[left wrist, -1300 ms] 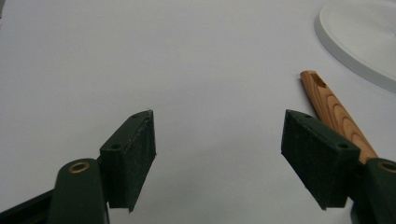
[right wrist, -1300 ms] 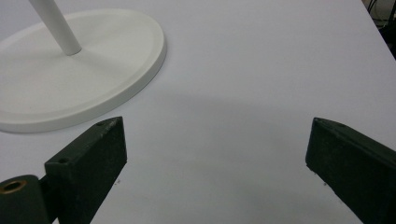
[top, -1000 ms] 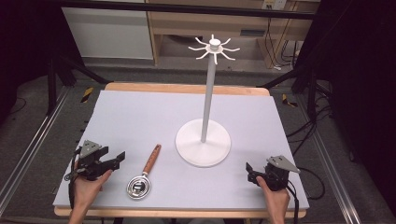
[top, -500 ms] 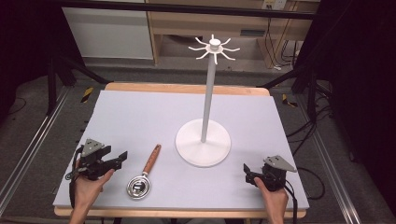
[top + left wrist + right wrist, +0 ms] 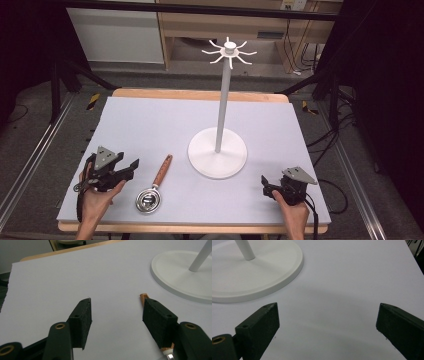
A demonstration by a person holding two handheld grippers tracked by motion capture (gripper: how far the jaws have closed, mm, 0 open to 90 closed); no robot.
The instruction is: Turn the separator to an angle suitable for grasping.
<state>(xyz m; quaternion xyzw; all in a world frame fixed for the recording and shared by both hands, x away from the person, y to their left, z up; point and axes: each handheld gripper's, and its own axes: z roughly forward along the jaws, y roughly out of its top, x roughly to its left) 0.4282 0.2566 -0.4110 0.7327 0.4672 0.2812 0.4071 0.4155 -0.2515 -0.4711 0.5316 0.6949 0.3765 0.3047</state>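
Nearby, white stand (image 5: 217, 156) beyond wooden-handled strainer (image 5: 152, 187), left hand-held gripper (image 5: 131, 168) narrowing on nothing, right hand-held gripper (image 5: 265, 186) wide.

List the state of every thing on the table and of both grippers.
Strainer: lying flat on the table, wooden handle toward the stand, untouched.
Stand: upright, hooks bare.
Left gripper: open, jaws just been closing, nothing between the fingers.
Right gripper: open wide, holding nothing.

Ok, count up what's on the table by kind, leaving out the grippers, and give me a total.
Stand: 1
Strainer: 1
Total: 2
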